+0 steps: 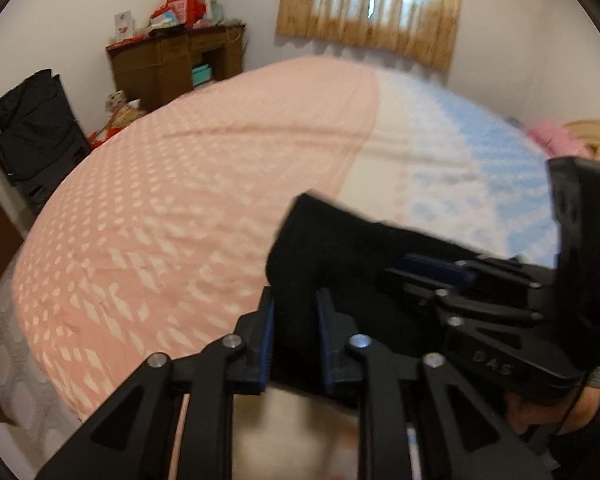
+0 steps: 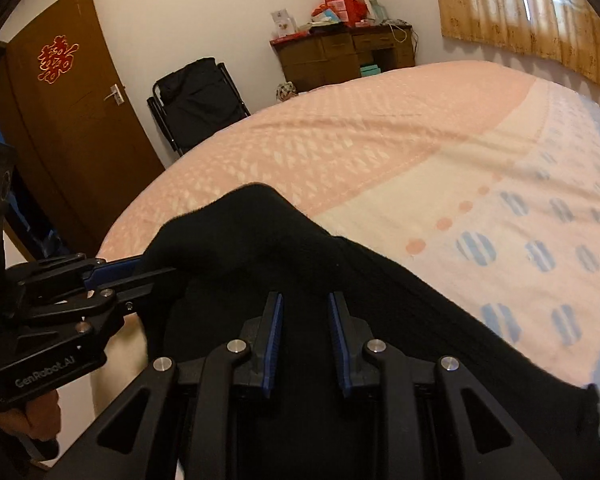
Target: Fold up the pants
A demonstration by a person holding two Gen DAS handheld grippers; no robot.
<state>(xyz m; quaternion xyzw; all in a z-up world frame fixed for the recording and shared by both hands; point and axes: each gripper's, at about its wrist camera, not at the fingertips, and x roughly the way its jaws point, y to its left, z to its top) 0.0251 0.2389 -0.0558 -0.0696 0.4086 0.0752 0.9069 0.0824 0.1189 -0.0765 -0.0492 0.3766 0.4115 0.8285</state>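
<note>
The black pants (image 1: 332,248) hang bunched between both grippers, lifted above the near edge of the bed (image 1: 188,184). My left gripper (image 1: 296,300) is shut on a thick fold of the black fabric. My right gripper (image 2: 305,300) is shut on the pants (image 2: 260,240) too, with the cloth draped over and past its fingers to the right. The right gripper also shows in the left wrist view (image 1: 404,272), its fingers pinching the fabric. The left gripper shows at the left of the right wrist view (image 2: 156,266), clamped on the cloth.
The bed has a pink, cream and blue patterned cover (image 2: 500,220). A brown desk (image 2: 340,56) with clutter stands by the far wall, a black folding chair (image 2: 200,100) beside it, and a brown door (image 2: 68,112) at left. Curtains (image 1: 372,8) cover the window.
</note>
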